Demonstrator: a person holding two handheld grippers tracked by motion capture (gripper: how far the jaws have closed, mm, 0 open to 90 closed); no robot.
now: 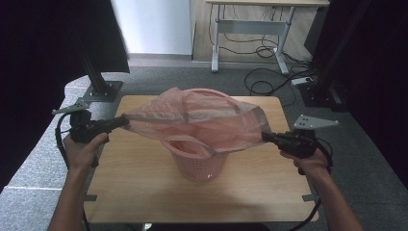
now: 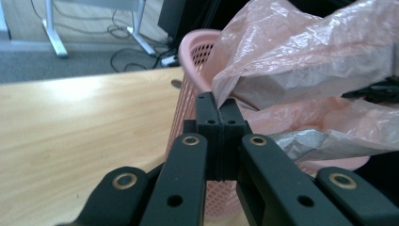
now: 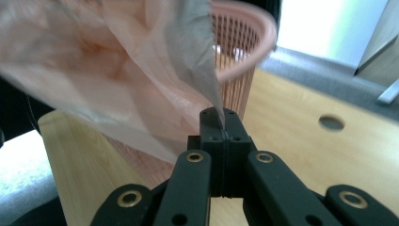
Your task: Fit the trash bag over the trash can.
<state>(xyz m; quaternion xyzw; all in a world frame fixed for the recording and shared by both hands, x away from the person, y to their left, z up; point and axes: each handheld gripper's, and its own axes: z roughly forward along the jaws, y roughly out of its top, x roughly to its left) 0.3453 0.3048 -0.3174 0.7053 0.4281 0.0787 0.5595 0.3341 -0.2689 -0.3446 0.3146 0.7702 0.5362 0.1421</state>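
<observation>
While a pink plastic bag (image 1: 202, 120) is stretched wide above the table (image 1: 139, 187), one edge of it is pinched by each gripper. On the left gripper (image 1: 126, 121), the jaws are pressed fully together, and a fold of the bag's film is clamped at their tips, as is seen in the left gripper view (image 2: 218, 104). On the right gripper (image 1: 265, 136), the jaws are likewise closed tight, with a thin corner of the bag caught between them in the right gripper view (image 3: 221, 117). The bag is held spread over the open top of a pink basket (image 1: 199, 166), which stands upright near the middle of the table. The basket's rim is partly covered by the film, and part of the bag is sunk into its mouth.
</observation>
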